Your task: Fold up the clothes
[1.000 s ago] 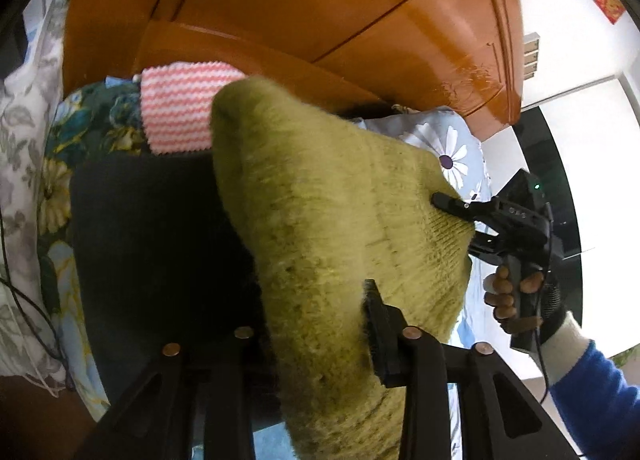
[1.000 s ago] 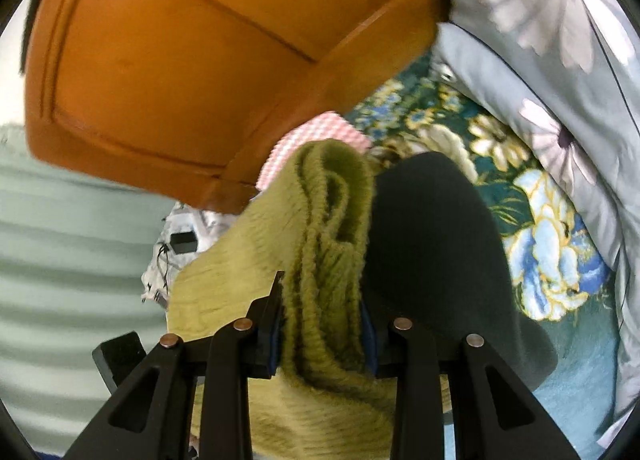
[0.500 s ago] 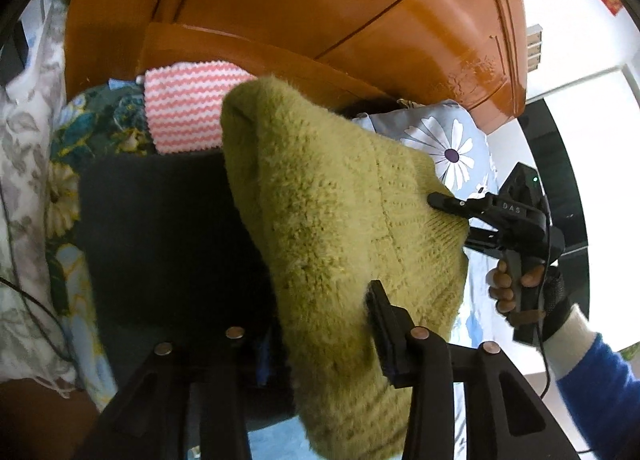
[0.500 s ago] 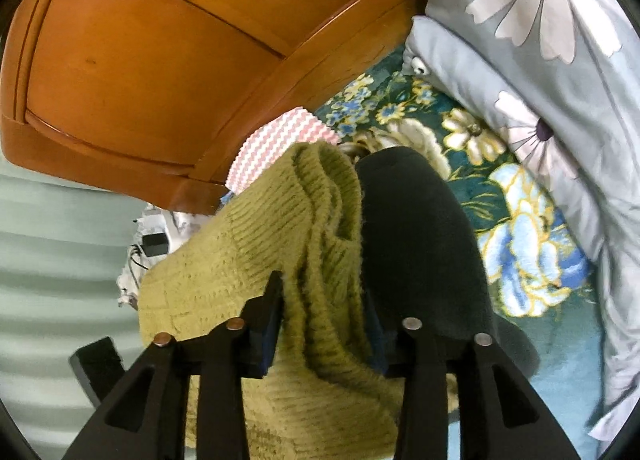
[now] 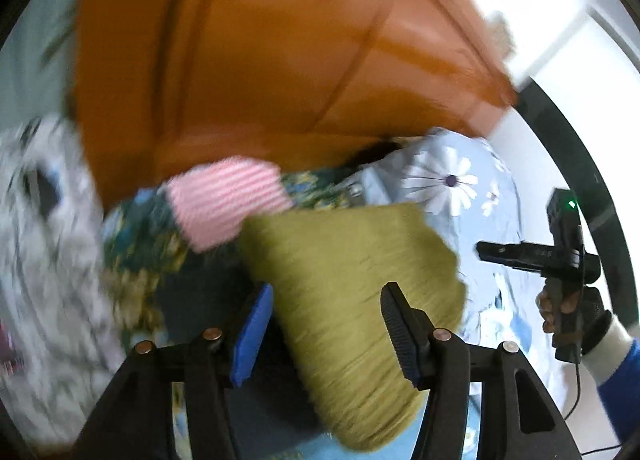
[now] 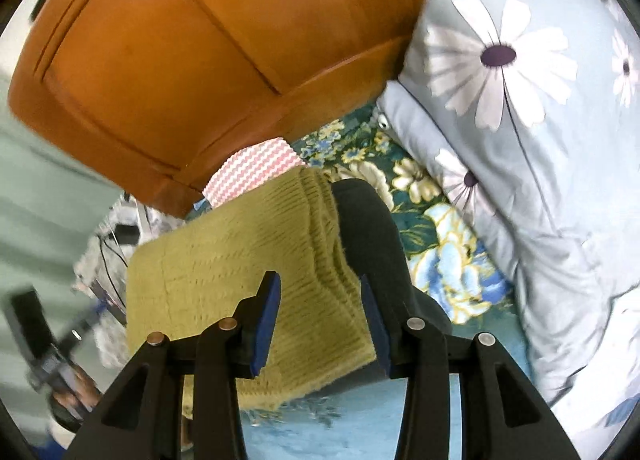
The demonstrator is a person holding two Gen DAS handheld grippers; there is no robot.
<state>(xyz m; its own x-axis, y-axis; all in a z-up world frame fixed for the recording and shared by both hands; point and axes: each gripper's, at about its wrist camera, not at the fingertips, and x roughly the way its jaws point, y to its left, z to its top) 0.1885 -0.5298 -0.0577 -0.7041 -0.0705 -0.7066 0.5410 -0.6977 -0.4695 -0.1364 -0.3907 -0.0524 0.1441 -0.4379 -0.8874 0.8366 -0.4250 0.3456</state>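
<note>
An olive-green knitted sweater [image 5: 360,244] [image 6: 224,260] lies folded on a dark garment [image 5: 200,292] [image 6: 372,227] spread on the bed. My left gripper [image 5: 328,292] hovers above the sweater's near end. Its jaws are opening, and the sweater shows between them with neither pad pressing on it. My right gripper [image 6: 319,280] hangs over the sweater's right edge, open, both blue pads clear of the knit. Each gripper shows in the other's view: the right one [image 5: 500,256] held in a hand off to the right, the left one [image 6: 40,348] blurred at the lower left.
A pink-and-white zigzag cloth [image 5: 228,203] [image 6: 256,167] lies behind the sweater against the orange wooden headboard [image 5: 280,59] [image 6: 200,39]. A pale blue daisy-print pillow [image 6: 520,99] [image 5: 452,183] fills the right. The floral bedsheet [image 6: 452,268] shows around the clothes. Cables [image 6: 116,248] lie at the left.
Both grippers have let go of the sweater and risen. The sweater has dropped from its raised bunch and now lies flat on the dark garment.
</note>
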